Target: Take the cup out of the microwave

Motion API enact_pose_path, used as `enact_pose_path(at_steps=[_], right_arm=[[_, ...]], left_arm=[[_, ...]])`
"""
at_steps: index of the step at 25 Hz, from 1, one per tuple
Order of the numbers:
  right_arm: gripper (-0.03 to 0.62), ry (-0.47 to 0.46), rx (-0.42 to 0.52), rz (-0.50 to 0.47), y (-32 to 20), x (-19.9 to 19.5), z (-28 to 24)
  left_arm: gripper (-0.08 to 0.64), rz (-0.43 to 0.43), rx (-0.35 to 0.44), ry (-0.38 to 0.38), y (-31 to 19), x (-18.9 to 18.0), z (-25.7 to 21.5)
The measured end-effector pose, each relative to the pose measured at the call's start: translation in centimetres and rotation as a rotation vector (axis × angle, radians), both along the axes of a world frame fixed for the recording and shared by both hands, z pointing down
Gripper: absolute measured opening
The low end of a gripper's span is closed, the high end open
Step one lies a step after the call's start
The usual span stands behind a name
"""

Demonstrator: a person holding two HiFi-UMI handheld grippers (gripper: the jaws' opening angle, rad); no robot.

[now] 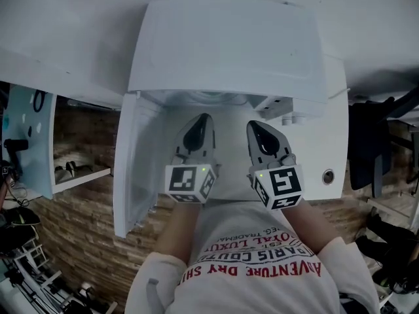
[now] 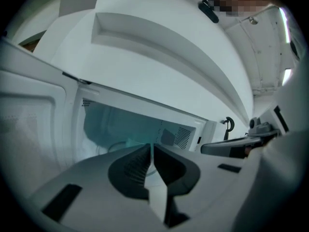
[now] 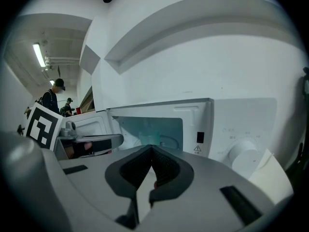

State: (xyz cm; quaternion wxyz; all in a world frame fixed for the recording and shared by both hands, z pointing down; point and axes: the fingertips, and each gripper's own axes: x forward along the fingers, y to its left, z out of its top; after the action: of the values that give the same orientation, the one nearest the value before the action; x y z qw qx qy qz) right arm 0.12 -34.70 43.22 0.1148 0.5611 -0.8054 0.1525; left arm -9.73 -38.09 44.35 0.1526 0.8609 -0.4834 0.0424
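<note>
Here, left gripper (image 2: 151, 148) and right gripper (image 3: 152, 150), ribbed fingers (image 2: 131, 167) together, before boxy white microwave (image 1: 229, 51).

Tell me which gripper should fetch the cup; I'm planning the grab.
Probably the right gripper: the cup sits straight beyond its shut jaws inside the microwave; the left gripper is beside the door.

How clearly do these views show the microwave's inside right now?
Head view: dim, dark corners, the microwave cavity barely visible from above. Left gripper view: fisheye bends straight edges, cavity tinted teal, its bottom hidden by the shut jaws. Right gripper view: sharpest; faint shape inside, likely the cup.
</note>
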Motion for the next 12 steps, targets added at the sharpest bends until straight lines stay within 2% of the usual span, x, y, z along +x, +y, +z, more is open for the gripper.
enact_pose_path(at_steps=[2,5,8,12], right_arm=[[0.011,-0.001,-0.012,0.001,-0.5,-0.1,0.5],[0.011,0.002,-0.029,0.001,-1.1,-0.3,1.2],[0.011,0.005,-0.041,-0.001,-1.5,-0.4,1.8],[0.011,0.011,-0.062,-0.004,-1.8,-0.4,2.6]], left_arm=[[0.021,0.014,-0.017,0.013,-0.7,0.2,0.9],[0.155,0.026,-0.042,0.012,-1.7,0.5,2.1],[0.207,0.031,-0.049,0.0,-2.5,0.8,3.1],[0.302,0.013,-0.03,-0.051,-4.5,0.7,4.5]])
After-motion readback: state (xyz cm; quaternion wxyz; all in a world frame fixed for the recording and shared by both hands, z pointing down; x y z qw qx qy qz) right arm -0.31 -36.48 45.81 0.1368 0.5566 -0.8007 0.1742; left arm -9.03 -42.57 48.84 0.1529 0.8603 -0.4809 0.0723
